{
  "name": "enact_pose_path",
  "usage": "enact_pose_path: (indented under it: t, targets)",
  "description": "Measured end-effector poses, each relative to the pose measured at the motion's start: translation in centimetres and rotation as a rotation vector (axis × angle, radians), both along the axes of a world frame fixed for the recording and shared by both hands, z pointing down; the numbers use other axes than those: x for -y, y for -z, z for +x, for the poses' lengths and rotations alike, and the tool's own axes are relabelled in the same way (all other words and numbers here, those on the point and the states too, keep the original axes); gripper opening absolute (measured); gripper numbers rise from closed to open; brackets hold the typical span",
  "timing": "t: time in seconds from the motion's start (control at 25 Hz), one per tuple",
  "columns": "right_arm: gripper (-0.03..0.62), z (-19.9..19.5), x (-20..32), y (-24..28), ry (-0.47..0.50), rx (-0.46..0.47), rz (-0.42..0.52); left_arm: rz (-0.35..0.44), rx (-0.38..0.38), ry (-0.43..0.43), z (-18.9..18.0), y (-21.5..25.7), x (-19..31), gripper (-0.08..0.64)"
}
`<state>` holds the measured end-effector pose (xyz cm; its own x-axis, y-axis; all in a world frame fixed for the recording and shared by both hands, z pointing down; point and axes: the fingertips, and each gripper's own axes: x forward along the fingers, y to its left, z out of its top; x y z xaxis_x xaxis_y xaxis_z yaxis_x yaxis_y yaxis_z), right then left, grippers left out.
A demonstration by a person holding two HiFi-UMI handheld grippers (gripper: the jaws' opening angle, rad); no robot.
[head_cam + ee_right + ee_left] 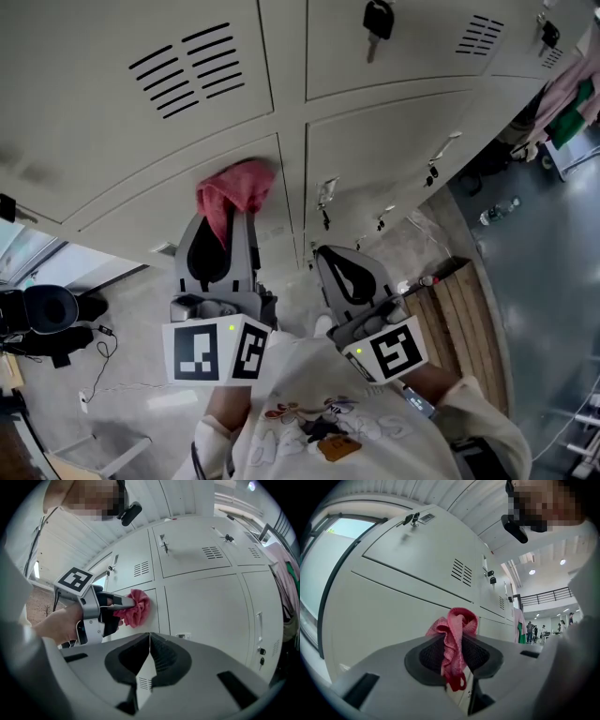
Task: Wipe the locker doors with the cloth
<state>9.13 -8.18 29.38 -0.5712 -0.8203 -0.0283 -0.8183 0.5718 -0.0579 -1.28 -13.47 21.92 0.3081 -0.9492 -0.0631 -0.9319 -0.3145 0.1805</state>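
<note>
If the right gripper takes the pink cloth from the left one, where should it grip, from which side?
Probably the bunched wad of the cloth sticking out past the left gripper, approached from the right along the locker door: the rest is clamped in its jaws. The right gripper is shut and must open first.

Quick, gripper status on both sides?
Left gripper: closed on the pink cloth.
Right gripper: closed, nothing between its jaws.

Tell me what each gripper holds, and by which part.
The left gripper pinches the pink cloth by its bunched middle, one end hanging below the jaws. The right gripper is shut on nothing.
</note>
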Motion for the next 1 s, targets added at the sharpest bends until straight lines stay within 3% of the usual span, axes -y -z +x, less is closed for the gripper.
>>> enact_pose_path:
  t: [0.4, 1.0]
  targets:
    - [0.009, 2.5, 0.0, -0.3, -0.052, -0.016, -0.005, -0.012, -0.005, -0.056, 2.9, -0.7, 0.8, 0.098]
    - [0.009, 1.5, 0.2, -0.6, -0.035, -0.02, -0.022, -0.063, -0.002, -0.086, 3.6, -3.5, 1.1, 0.098]
